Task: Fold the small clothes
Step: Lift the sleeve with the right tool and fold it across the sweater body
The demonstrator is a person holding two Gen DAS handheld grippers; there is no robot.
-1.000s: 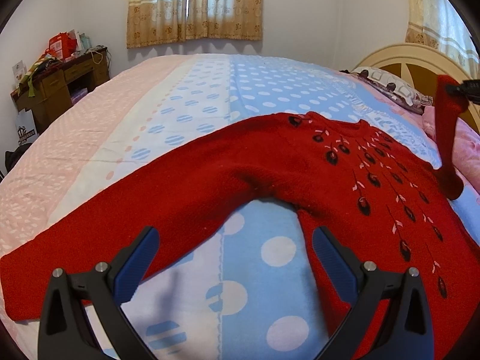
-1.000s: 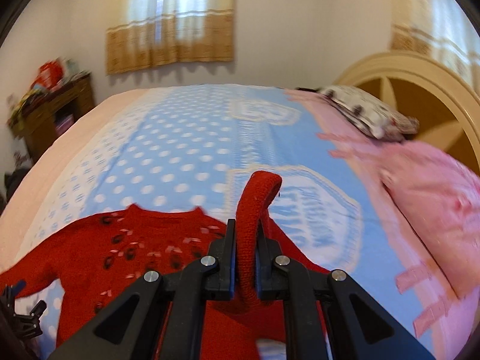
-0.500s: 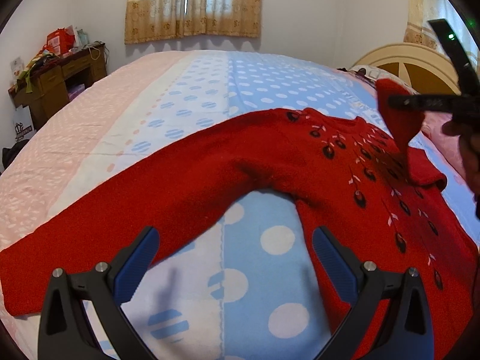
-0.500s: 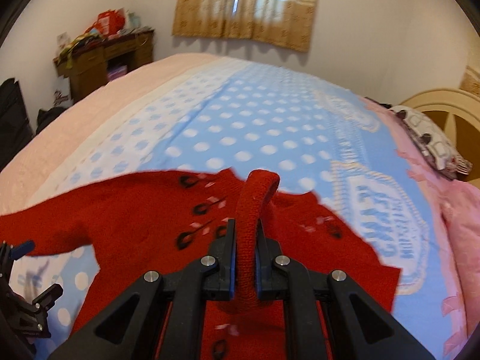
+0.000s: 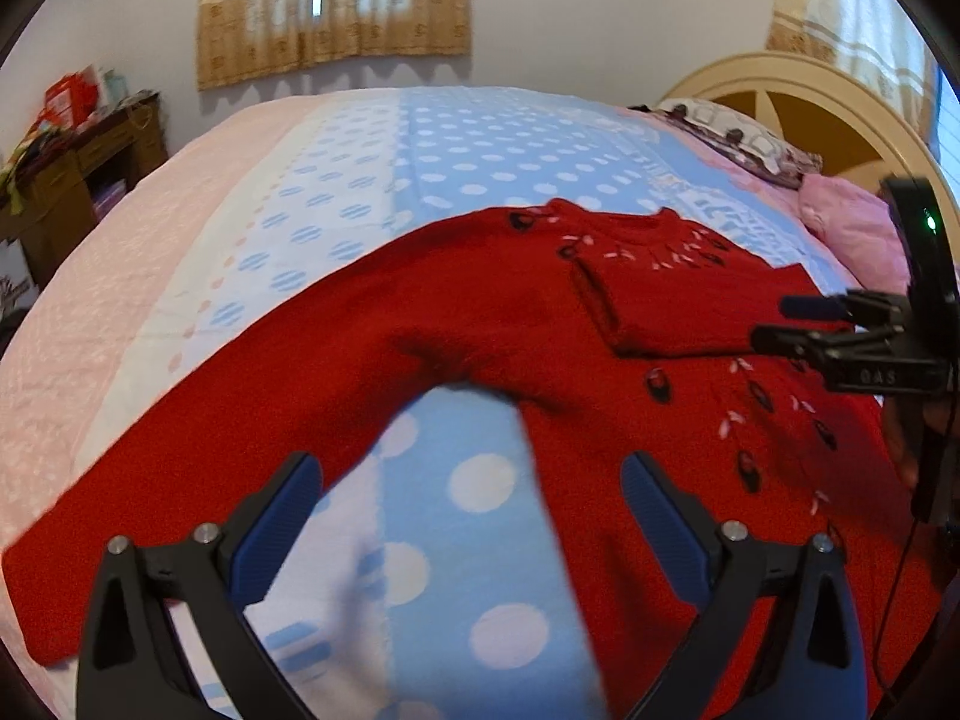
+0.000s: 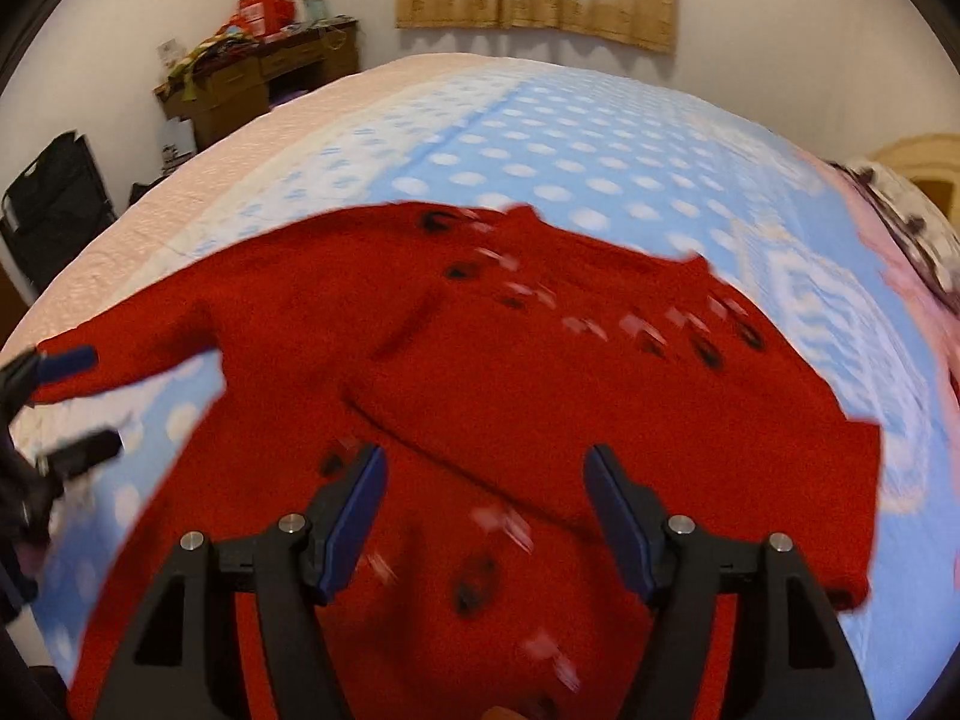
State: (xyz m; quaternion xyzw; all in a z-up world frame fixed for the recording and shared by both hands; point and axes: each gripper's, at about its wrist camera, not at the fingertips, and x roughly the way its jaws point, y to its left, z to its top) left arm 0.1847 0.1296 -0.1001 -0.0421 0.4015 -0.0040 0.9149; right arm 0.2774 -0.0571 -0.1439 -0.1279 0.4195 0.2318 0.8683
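- The red sweater [image 5: 492, 324] lay face up across the polka-dot bed [image 5: 480, 138], its dark-bead and pink-leaf trim showing on the chest.
- One sleeve [image 6: 516, 414] was folded in over the body; the other sleeve [image 5: 198, 450] ran out flat toward the pink side of the bed.
- Our left claw [image 5: 471, 516] hovered above the gap between the outstretched sleeve and the hem, jaws wide apart and holding nothing.
- Our right claw [image 6: 483, 510] sat just over the folded sleeve, also spread and empty (the frame was blurred, so we could not tell whether it touched the knit).
- We judged the knit soft, thick and limp: light to lift, not slippery, likely to sag and stretch if held by one point.
- We reckoned the cuff end of the flat sleeve the best place to pinch, taking a full thickness of fabric rather than a loose thread.
- The beaded trim looked snaggable, so we would keep the pads off it.
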